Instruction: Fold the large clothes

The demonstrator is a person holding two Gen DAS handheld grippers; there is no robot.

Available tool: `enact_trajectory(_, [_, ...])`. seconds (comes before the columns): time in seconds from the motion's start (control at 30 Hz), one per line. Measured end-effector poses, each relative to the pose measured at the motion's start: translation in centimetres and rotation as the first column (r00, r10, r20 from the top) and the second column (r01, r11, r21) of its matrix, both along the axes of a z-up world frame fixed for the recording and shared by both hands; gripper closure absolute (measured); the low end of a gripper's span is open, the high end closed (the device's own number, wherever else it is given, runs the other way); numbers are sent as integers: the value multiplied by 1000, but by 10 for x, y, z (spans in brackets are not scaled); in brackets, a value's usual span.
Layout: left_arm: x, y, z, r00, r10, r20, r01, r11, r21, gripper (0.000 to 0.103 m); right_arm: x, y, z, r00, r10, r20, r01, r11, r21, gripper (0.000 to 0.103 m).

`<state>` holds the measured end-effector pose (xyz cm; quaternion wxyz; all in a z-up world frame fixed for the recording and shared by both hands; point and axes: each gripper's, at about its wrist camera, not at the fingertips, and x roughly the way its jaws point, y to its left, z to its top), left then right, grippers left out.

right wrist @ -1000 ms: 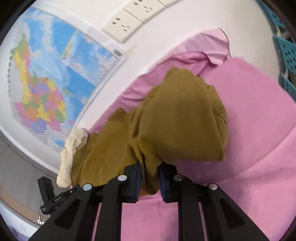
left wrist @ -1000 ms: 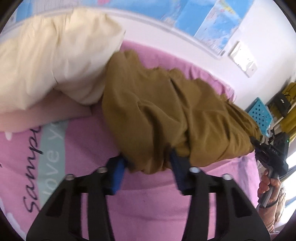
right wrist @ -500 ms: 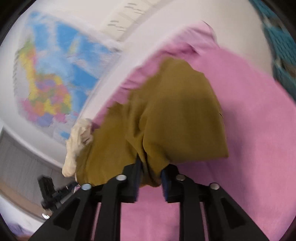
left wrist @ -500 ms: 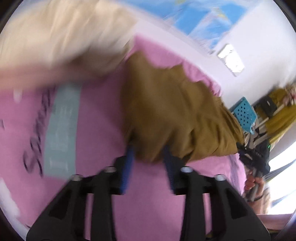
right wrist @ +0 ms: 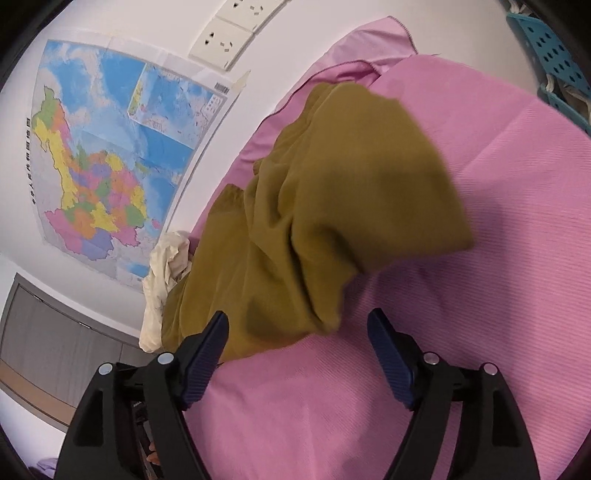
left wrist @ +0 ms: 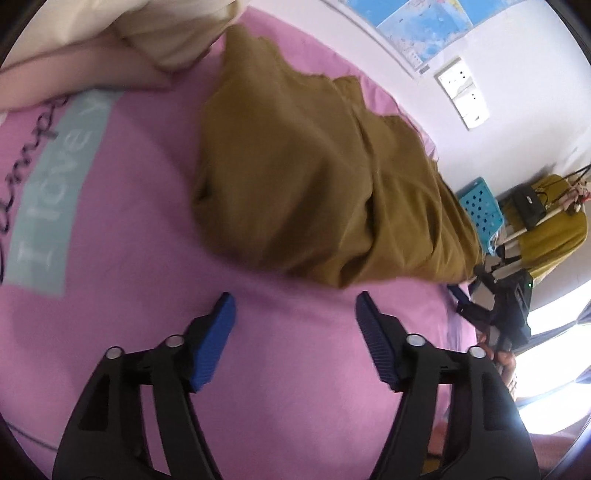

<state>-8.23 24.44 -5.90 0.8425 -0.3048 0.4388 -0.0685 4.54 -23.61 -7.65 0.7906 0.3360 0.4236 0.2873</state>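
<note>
An olive-brown garment (left wrist: pixel 314 173) lies bunched in a long fold on the pink bed cover (left wrist: pixel 147 258). My left gripper (left wrist: pixel 295 306) hovers just short of the cloth's near edge, its blue-padded jaws opening, nothing between them. In the right wrist view the same olive-brown garment (right wrist: pixel 314 221) lies loose on the pink bed cover (right wrist: pixel 480 295). My right gripper (right wrist: pixel 297 323) has its jaws opening wide; the garment's near hem lies between the fingertips, with no pad pressing on it. The right gripper also shows at the far right of the left wrist view (left wrist: pixel 458 295), by the garment's other end.
A cream pillow (left wrist: pixel 129 33) lies at the head of the bed, with a printed teal band (left wrist: pixel 59 184) on the cover. A map (right wrist: pixel 110 155) and wall sockets (right wrist: pixel 225 40) hang on the white wall behind. A blue perforated crate (left wrist: pixel 480 206) stands past the bed's end.
Both grippers went from shut on the garment's edge to open, and the cloth dropped onto the bed. Both hands sank lower toward the cover.
</note>
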Motion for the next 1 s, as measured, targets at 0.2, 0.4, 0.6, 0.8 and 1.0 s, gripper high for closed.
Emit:
enact_trajectory(0.2, [27,-3,-1,1000,27,5,-27,997,-66,14,21,18,4,999,-43,10,43,999,30,19])
enact_trajectory(0.4, [44,3,0,997,74,10,-73,990,-123,9,41,33,7,995,-103,13,102,994,39,12])
enact_trajectory(0.6, [49,11,2,988,156,8,-152,972,-180,9,49,42,9,986,-159,42,157,987,38,7])
enact_trajectory(0.8, [46,-1,17,975,210,69,-207,977,-51,30,51,41,8,985,-152,85,149,988,38,26])
enact_trajectory(1.0, [59,9,7,983,175,55,-166,977,-134,5,61,56,12,991,-107,86,108,994,-6,5])
